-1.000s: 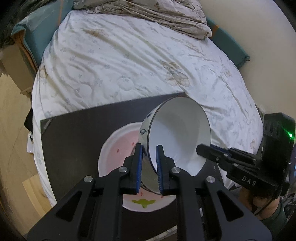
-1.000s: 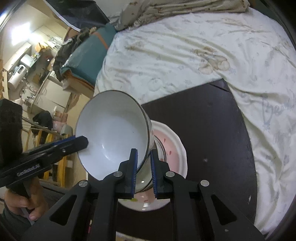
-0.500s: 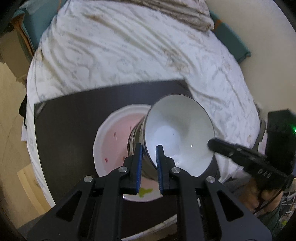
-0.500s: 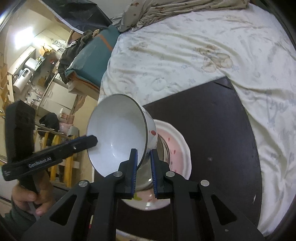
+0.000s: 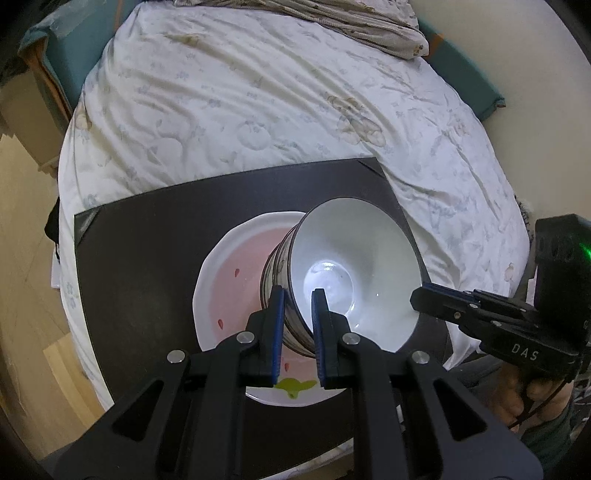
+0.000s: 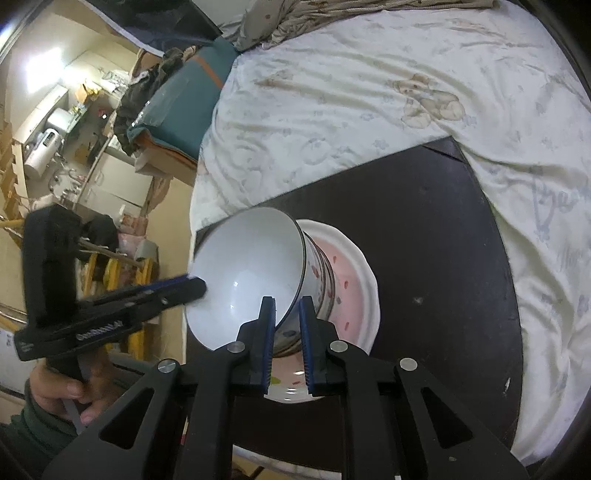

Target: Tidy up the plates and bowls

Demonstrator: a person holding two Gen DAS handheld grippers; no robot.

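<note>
white glaze inside, dark line round the rim: the bowl (image 5: 354,273) is caught from both sides, with a second bowl (image 5: 277,273) showing as a patterned band round its outside, as if the first were nested in it. both sit over a pink plate (image 5: 229,291) with a white scalloped edge and little red marks, and whether the lower bowl's foot touches the plate i cannot tell. the plate lies on a dark board (image 5: 147,266), and the board rests on a bed covered by a pale printed quilt (image 5: 258,110)

the left gripper (image 5: 298,321) has its blue-padded jaws pinched on the near wall of the white bowl, one pad inside and one outside. the right gripper (image 6: 287,328) grips the opposite edge in the same way, its jaws closed tight on the rim. from the left camera the right gripper's tip meets the bowl's far lip, with a hand (image 5: 532,398) round its handle. from the right camera the left gripper comes in from the left, held by a hand (image 6: 70,387) in a dark green sleeve (image 6: 26,439). a crumpled blanket (image 5: 332,22) lies at the head of the bed
</note>
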